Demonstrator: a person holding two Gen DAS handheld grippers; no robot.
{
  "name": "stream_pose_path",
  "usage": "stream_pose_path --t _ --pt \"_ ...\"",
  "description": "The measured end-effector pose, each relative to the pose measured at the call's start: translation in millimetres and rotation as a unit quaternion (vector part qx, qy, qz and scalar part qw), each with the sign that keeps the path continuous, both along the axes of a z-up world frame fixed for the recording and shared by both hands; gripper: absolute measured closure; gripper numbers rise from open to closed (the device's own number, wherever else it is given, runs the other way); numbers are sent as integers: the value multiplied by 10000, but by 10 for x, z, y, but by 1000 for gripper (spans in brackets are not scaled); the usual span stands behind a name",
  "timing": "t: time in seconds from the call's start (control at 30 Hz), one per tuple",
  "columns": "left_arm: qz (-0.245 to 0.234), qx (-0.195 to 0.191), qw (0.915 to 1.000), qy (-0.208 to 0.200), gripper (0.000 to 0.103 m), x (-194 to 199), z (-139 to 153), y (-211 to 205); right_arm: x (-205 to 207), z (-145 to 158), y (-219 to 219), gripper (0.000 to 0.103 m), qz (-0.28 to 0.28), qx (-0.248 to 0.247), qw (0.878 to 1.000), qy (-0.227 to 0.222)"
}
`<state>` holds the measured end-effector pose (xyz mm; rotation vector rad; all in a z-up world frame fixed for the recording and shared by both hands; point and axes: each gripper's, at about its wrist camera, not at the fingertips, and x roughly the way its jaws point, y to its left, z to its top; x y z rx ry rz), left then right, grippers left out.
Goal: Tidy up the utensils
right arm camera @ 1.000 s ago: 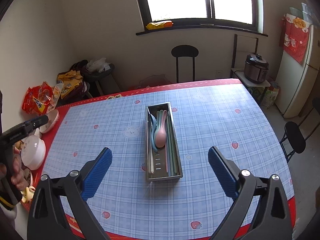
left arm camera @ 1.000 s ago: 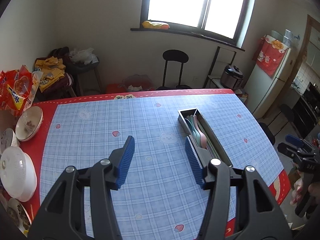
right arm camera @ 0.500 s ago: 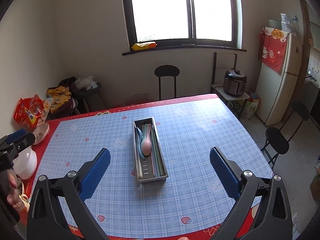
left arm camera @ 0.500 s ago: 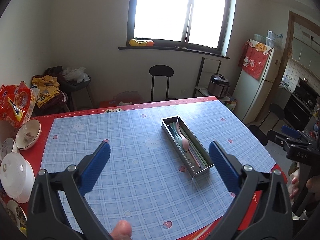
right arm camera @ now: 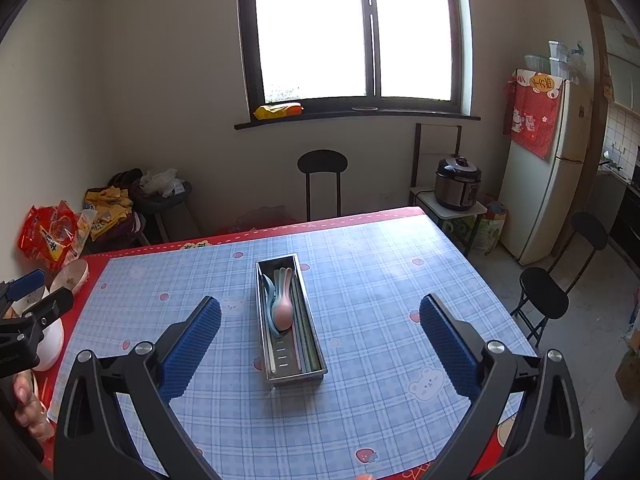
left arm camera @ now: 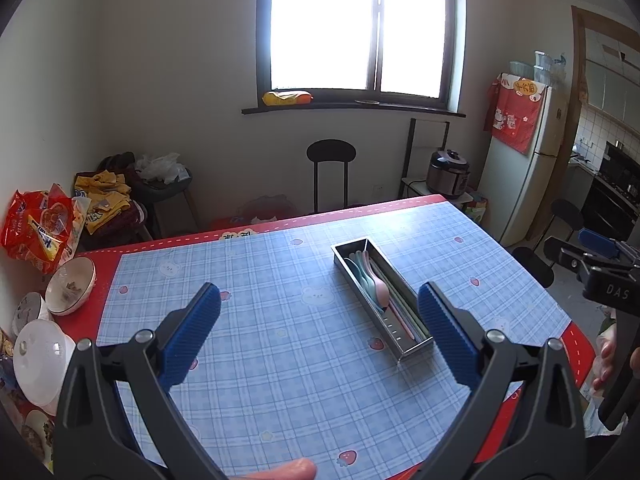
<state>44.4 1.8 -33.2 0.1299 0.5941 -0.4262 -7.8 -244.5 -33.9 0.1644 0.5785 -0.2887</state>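
The right gripper (right arm camera: 320, 328) hangs over the table (right arm camera: 400, 272), jaws spread wide and holding nothing. Between them, toward 12 o'clock, a metal tray (right arm camera: 310, 356) holds spoons (right arm camera: 282, 308) and chopsticks (right arm camera: 305, 340).

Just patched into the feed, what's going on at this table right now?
A person holds two handheld grippers above the table. Both the left gripper and the right gripper are open and hold nothing. The metal utensil tray sits mid-table with the spoons and chopsticks lying inside it. No loose utensils show on the cloth, so the sorting looks done. Bowls crowd the table's left edge.
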Motion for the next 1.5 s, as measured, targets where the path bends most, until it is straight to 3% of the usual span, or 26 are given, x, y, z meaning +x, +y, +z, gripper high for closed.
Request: stream_pose_path --t 1.3,1.5 --pt "234 104 9997 41 6 -3 -22 8 11 9 143 6 -217 -380 9990 53" --pt "89 37 9999 58 6 -19 4 -2 0 34 148 6 -228 -428 9988 -17"
